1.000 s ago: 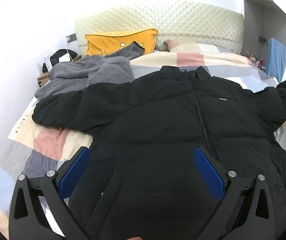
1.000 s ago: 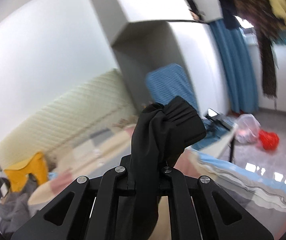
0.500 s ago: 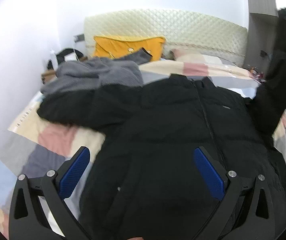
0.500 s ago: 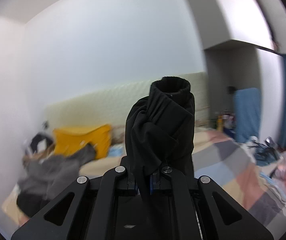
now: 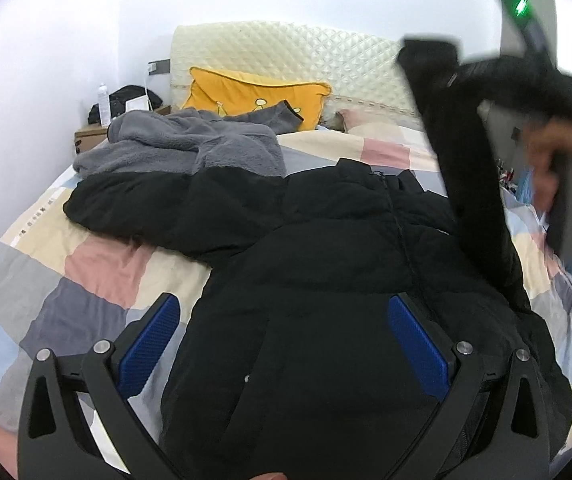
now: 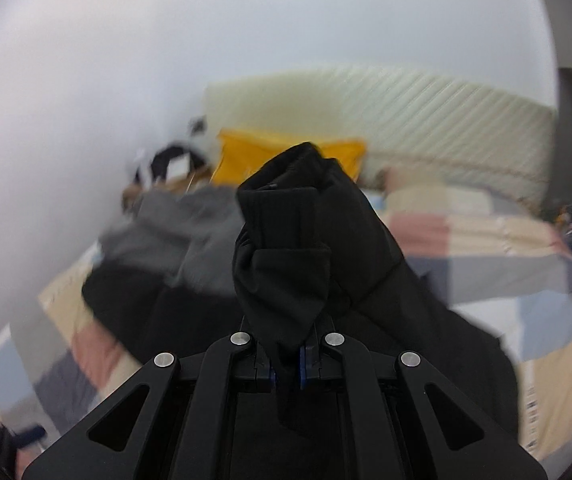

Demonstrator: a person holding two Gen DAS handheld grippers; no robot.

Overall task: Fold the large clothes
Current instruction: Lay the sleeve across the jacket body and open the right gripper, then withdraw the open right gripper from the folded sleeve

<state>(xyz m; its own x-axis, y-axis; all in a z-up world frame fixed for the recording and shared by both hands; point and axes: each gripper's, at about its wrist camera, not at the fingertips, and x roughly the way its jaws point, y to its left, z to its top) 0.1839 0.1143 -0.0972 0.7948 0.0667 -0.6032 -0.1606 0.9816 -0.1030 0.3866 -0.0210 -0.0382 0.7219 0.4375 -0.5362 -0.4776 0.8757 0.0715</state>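
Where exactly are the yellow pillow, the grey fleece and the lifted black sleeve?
yellow pillow (image 5: 253, 96), left wrist view, on the middle of its front face.
grey fleece (image 5: 189, 146), left wrist view, on its crumpled body.
black sleeve (image 6: 302, 240), right wrist view, on the bunched cuff end above the pinching gripper.

One black jacket (image 5: 318, 264), one grey fleece (image 5: 181, 148), one yellow pillow (image 5: 253, 96), two claws.

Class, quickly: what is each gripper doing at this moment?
Left gripper: open, holding nothing, above the black jacket.
Right gripper: shut on the jacket's sleeve.
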